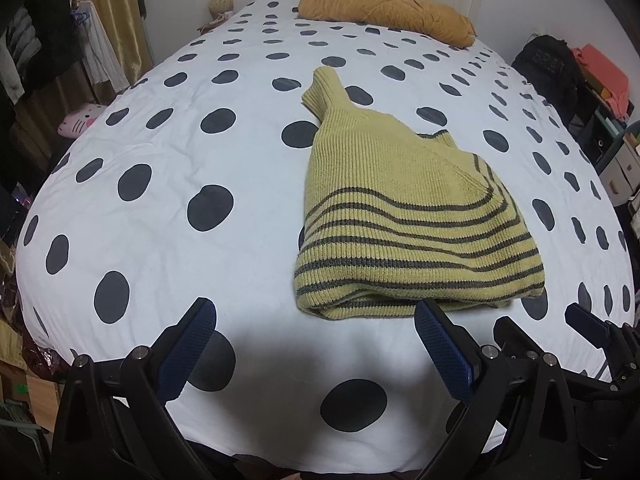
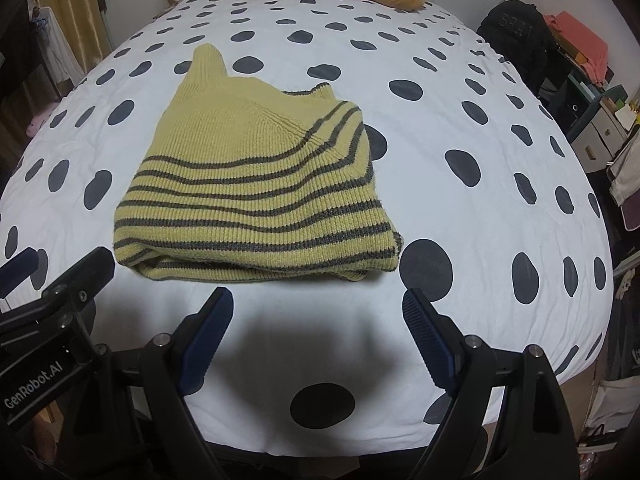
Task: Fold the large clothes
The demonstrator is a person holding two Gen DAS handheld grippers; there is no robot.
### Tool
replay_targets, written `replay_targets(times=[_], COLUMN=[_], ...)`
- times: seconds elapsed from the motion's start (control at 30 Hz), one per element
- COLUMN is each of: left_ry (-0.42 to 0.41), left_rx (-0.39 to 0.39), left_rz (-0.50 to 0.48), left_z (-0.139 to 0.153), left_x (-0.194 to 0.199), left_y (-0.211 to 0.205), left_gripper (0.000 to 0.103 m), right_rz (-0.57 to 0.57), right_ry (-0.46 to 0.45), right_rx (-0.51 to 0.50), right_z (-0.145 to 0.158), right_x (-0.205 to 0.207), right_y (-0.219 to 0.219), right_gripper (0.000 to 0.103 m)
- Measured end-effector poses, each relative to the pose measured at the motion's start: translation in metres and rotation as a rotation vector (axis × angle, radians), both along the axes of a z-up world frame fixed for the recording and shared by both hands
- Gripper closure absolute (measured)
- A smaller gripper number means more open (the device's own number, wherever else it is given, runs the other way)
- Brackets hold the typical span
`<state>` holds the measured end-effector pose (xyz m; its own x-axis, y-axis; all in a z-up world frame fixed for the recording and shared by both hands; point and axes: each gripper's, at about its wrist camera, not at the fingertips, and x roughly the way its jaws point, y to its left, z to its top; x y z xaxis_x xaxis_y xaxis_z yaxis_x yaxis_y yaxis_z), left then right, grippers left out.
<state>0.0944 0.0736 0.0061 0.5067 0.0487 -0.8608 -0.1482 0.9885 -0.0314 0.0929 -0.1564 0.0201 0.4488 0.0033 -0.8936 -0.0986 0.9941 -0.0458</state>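
Striped sweater (image 1: 404, 216) sits folded into a bundle on the polka-dot bed (image 1: 160, 184); left tool (image 1: 316, 344) and right tool (image 2: 318, 320) hang open, empty, just short of it.

Mustard-yellow ribbed sweater (image 2: 256, 184), crossed by dark grey stripes over its lower half, plain yellow up at the collar. White bedspread (image 1: 160, 168) dotted all over with big dark slate spots. Ochre-orange pillow (image 1: 384, 10) at the head. Dark blue ridged pads on black fingers for the left gripper (image 1: 316, 356), same blue on black for the right gripper (image 2: 318, 340). Pink plush (image 1: 78, 120) off at the bed's edge, black bag (image 2: 516, 36), coral cloth (image 2: 584, 44) behind
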Motion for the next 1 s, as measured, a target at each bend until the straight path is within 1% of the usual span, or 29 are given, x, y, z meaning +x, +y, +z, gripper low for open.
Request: replay_targets(times=[0.2,0.4,0.53,1.0], left_ry=[0.000,-0.020,-0.020,-0.027], left_rx=[0.003,0.004,-0.014,-0.018], left_rz=[-0.006,-0.019,-0.030,-0.041], left_z=[0.001,0.004,0.004,0.006], left_x=[-0.001,-0.006,-0.007,-0.013], left_y=[-0.003,-0.006,-0.006,-0.007], left_gripper=[0.003,0.003,0.003,0.003], right_rz=[-0.009,-0.011,-0.005,-0.009], right_ry=[0.003,0.000,0.002,-0.004], right_rx=[0.009,0.007,0.011,0.003], right_z=[-0.001,0.000,0.000,0.002], right_x=[-0.001,-0.003,-0.007,-0.013], right_y=[-0.001,-0.002,-0.001,0.000], right_gripper=[0.016,0.016,0.016,0.016])
